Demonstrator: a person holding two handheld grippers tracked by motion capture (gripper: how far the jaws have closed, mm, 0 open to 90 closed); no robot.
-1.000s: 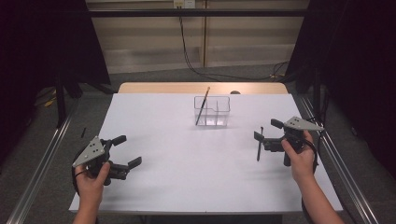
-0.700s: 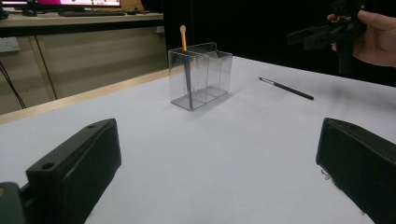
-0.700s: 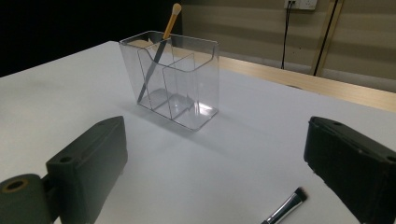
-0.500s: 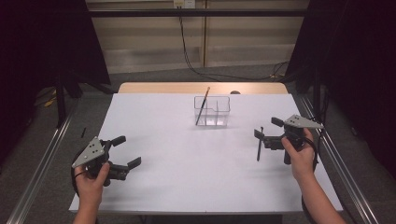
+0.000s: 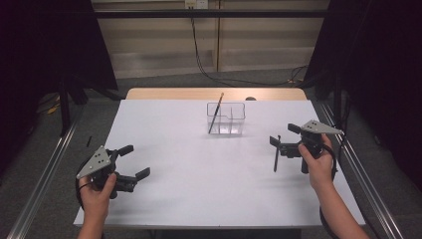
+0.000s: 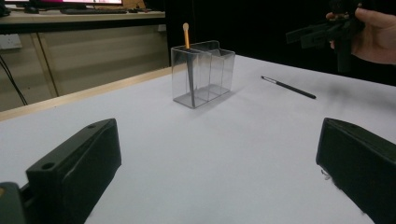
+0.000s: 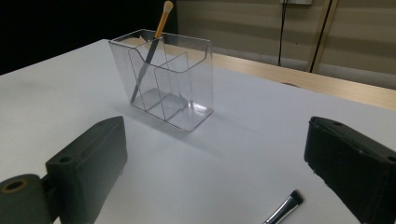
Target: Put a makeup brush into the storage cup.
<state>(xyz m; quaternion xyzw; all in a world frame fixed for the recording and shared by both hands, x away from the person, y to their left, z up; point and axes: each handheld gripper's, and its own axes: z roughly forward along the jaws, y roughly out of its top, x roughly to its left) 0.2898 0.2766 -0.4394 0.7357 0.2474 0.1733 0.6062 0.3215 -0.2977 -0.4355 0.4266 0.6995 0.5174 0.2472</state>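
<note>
- Since it lies flat on the white table just below the right gripper, the black brush appears to be the item in hand; its bristle end shows between that gripper's jaws in the right gripper view.
- Right gripper: jaws spread apart, holding nothing, poised just above the brush, judged ready to descend on it.
- Clear organiser: stands upright, well apart from the brush, toward the far edge; an orange-handled brush leans in its left compartment, suggesting the likely destination.
- Left gripper: jaws apart, empty, parked near the front left corner, clear of the work.
</note>
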